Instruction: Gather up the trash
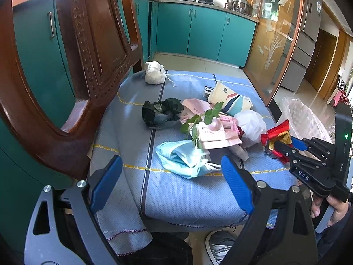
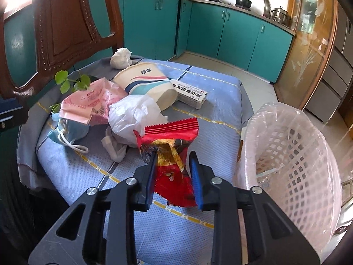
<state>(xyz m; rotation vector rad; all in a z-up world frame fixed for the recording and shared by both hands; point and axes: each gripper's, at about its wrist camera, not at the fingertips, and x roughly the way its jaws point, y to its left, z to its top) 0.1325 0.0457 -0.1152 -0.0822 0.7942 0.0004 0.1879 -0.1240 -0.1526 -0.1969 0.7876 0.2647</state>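
Red snack wrapper (image 2: 174,152), crumpled, beside white basket (image 2: 293,145)

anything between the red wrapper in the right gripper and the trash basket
Nothing visible. The red wrapper sits between the right gripper fingers, and the lined basket stands just to its right, rim open, beside the chair's edge.

Left gripper (image 1: 171,182) just hangs with its jaws spread wide, nothing between them. Right gripper (image 2: 173,176) is lower and off to its right, jaws narrowed, person's hand (image 1: 331,207) wrapped around its handle.
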